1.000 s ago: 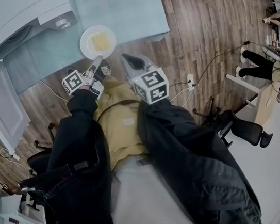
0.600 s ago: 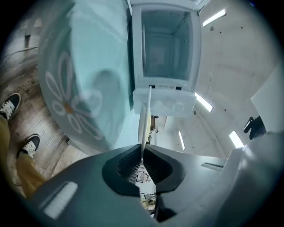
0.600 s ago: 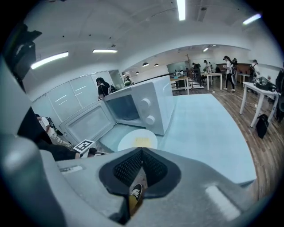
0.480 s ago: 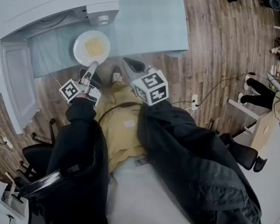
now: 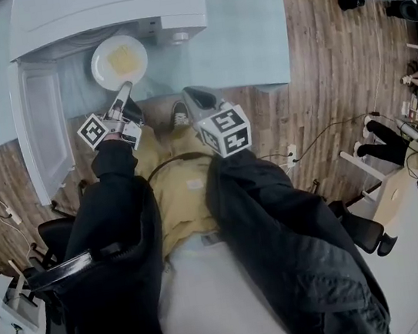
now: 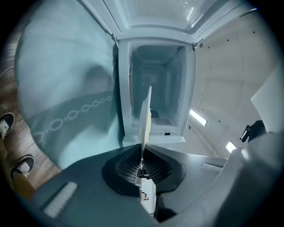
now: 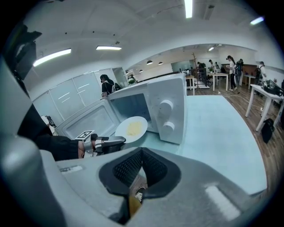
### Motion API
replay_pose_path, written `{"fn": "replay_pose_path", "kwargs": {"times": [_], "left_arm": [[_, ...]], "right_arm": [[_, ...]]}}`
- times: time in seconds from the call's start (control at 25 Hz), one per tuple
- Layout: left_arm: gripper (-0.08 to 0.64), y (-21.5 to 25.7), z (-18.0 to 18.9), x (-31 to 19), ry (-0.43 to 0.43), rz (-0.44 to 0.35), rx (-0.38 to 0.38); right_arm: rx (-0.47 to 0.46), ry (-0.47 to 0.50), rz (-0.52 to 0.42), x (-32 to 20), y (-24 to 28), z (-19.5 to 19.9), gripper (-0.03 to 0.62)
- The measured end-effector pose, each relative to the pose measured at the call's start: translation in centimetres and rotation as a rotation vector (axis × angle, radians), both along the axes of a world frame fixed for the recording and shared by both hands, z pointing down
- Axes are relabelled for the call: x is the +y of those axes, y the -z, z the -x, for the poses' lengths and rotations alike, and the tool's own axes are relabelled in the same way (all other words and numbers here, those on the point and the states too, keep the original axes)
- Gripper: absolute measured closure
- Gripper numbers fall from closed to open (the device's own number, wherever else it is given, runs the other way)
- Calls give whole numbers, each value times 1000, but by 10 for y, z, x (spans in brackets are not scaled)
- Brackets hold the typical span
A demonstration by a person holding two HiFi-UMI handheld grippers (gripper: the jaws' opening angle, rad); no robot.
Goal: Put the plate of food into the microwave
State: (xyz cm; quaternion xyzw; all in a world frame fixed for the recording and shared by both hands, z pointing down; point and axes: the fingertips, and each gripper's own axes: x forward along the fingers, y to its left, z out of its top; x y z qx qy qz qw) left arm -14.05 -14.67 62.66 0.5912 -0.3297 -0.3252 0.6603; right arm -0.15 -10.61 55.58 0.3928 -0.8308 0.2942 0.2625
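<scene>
A white plate (image 5: 119, 61) with a yellow food patch hangs level at the mouth of the white microwave (image 5: 108, 10), whose door (image 5: 41, 129) is swung open to the left. My left gripper (image 5: 123, 89) is shut on the plate's near rim. The left gripper view has the plate (image 6: 145, 116) edge-on between the closed jaws of that gripper (image 6: 141, 148), with the microwave cavity (image 6: 162, 95) straight ahead. My right gripper (image 5: 191, 95) is held back over the floor near the table's front edge, shut and empty. In the right gripper view, the plate (image 7: 132, 128) sits before the microwave (image 7: 168, 111).
The microwave stands on a table with a pale blue cloth (image 5: 247, 28). Wood floor, cables and office chairs (image 5: 56, 236) surround it. People stand at desks far behind (image 7: 231, 66). The microwave's knobs (image 7: 165, 106) are on its right panel.
My left gripper has carried the plate up and left, from in front of the table edge to the microwave's opening. The right gripper has stayed about where it was.
</scene>
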Motion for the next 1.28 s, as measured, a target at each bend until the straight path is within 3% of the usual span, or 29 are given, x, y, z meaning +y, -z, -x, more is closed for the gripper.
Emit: {"fn": "replay_pose_path", "kwargs": {"times": [0.4, 0.6, 1.28], "left_arm": [[547, -8, 44, -68, 84, -1, 38], [547, -14, 54, -95, 85, 9, 41], [537, -24, 71, -125, 130, 63, 51]], "right_arm": [[24, -73, 15, -21, -4, 17, 594], [32, -117, 32, -24, -7, 19, 594], [30, -143, 39, -19, -7, 22, 594]]}}
